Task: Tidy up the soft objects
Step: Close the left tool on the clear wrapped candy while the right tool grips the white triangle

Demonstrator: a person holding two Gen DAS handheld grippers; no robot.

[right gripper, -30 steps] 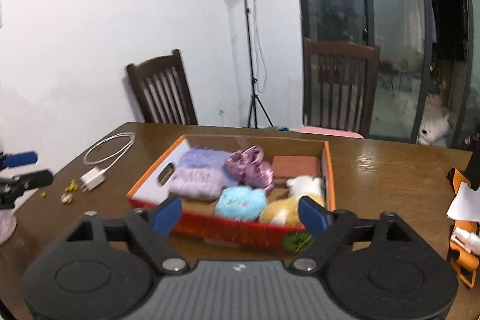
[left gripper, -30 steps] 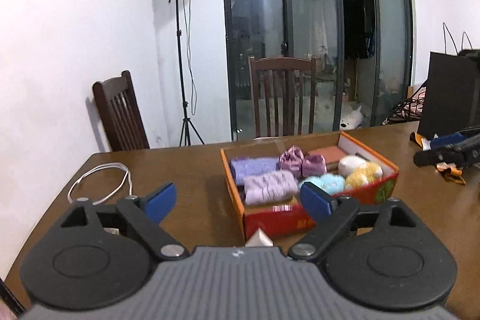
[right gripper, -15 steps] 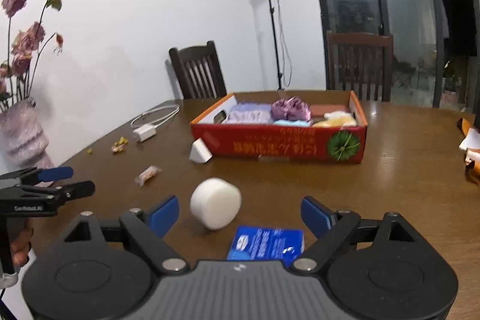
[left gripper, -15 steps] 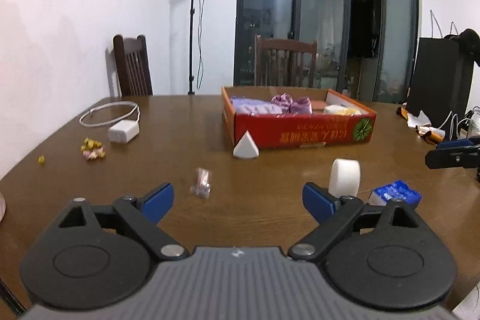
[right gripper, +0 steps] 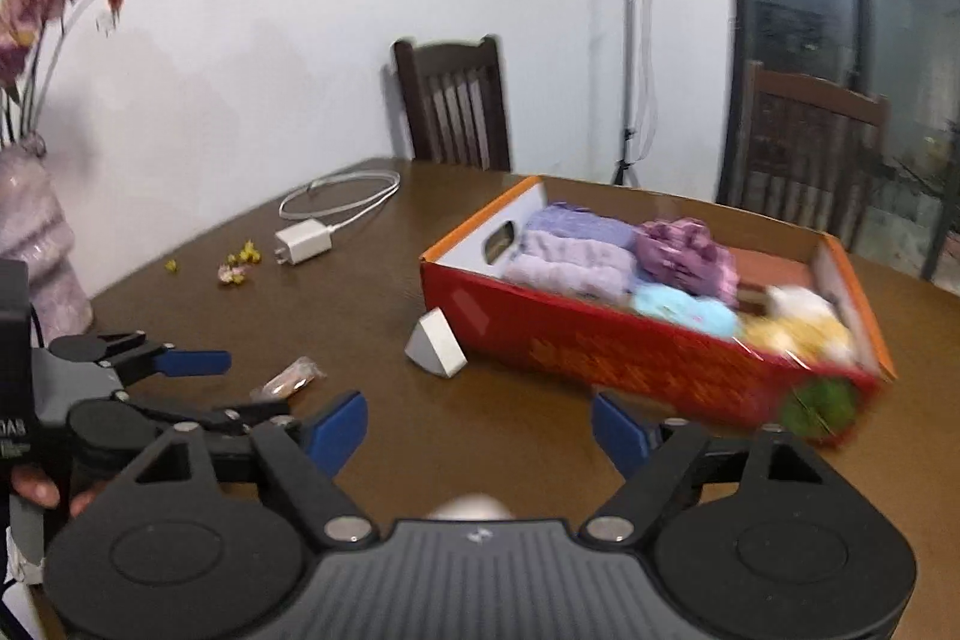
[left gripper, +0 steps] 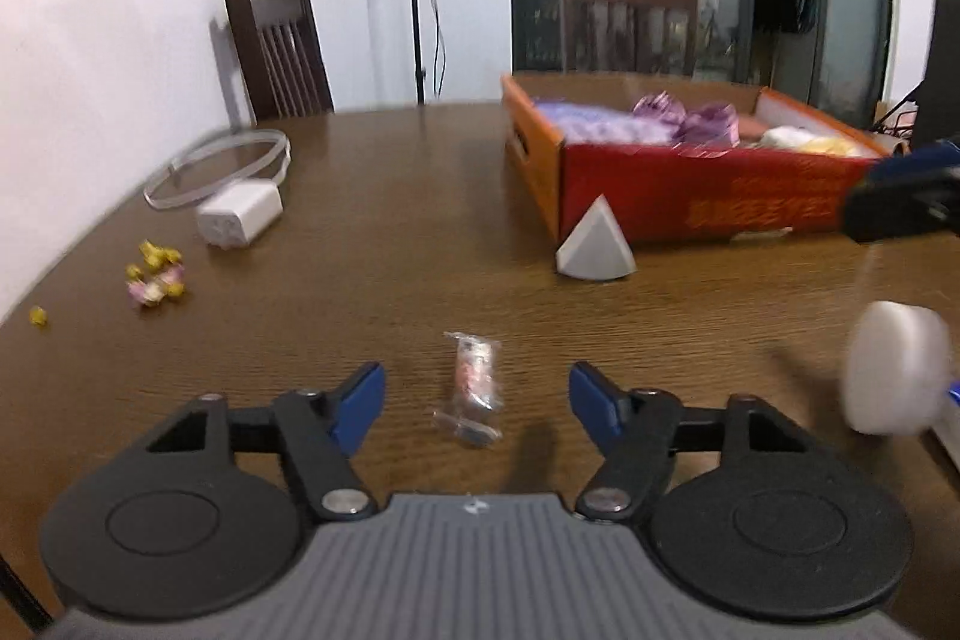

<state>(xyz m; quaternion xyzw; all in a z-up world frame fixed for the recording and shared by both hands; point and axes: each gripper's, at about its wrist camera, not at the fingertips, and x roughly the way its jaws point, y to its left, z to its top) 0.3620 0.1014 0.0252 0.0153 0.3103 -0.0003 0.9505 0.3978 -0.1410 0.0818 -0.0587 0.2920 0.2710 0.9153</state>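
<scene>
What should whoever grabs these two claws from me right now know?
Left claw: open, empty, low over the table with the wrapped candy between its fingers.
Right claw: open, empty, near the red box.
Done: purple, blue, yellow and white soft items sit in the box.
Left: white foam cylinder and white foam wedge lie on the table outside it.

Box [left gripper: 690, 196] on table [left gripper: 390, 220], right of centre, soft items [right gripper: 576, 256] inside. Wedge [left gripper: 594, 247] touching box's near left corner. Wrapped sweet [left gripper: 474, 382] nearer, before wedge. Charger [left gripper: 240, 217] with coiled cable [left gripper: 222, 154] far left; petals [left gripper: 153, 274] just before charger. Round sponge [left gripper: 894, 367] at right, near table edge. Chairs [left gripper: 276, 46] behind table.
</scene>
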